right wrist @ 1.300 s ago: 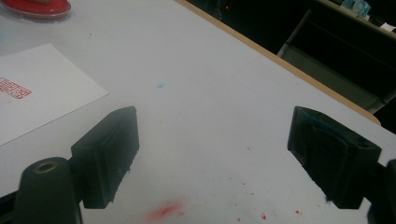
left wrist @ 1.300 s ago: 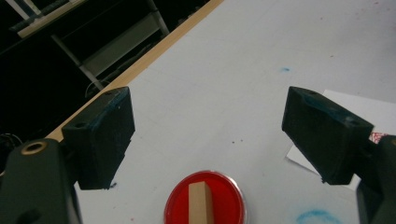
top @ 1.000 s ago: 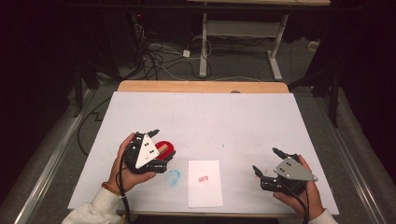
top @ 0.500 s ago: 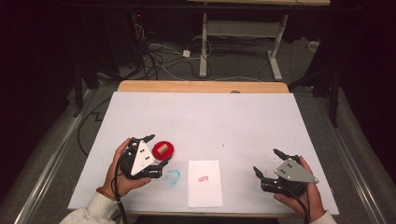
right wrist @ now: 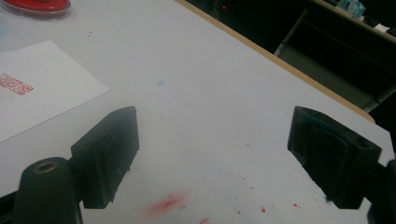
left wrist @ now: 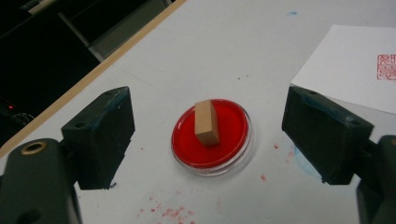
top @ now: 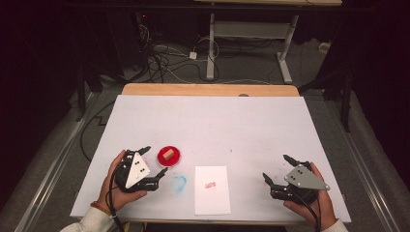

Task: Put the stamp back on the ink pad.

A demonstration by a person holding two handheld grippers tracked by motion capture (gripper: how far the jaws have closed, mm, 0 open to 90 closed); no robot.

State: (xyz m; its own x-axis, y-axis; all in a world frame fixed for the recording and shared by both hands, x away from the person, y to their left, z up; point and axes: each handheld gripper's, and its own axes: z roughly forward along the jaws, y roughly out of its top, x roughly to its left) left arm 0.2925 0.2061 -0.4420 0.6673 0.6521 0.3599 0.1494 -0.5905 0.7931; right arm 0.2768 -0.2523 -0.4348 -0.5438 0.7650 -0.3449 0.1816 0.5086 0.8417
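Stamp [left wrist: 207, 122] — small tan wood block — stood tilted in the red ink dish [left wrist: 233, 144], just left of the paper [top: 212, 189]. Left gripper [top: 154, 163] sat near the dish, jaws wide, empty. Right gripper [top: 276, 167] right of the paper — wide open, empty.

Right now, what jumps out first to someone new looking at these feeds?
The round red ink pad dish with a small tan wooden stamp block standing in it, straight ahead of the open left gripper. Next, the white paper sheet bearing a red seal print, at the near edge between both grippers. The right gripper rests open, empty.
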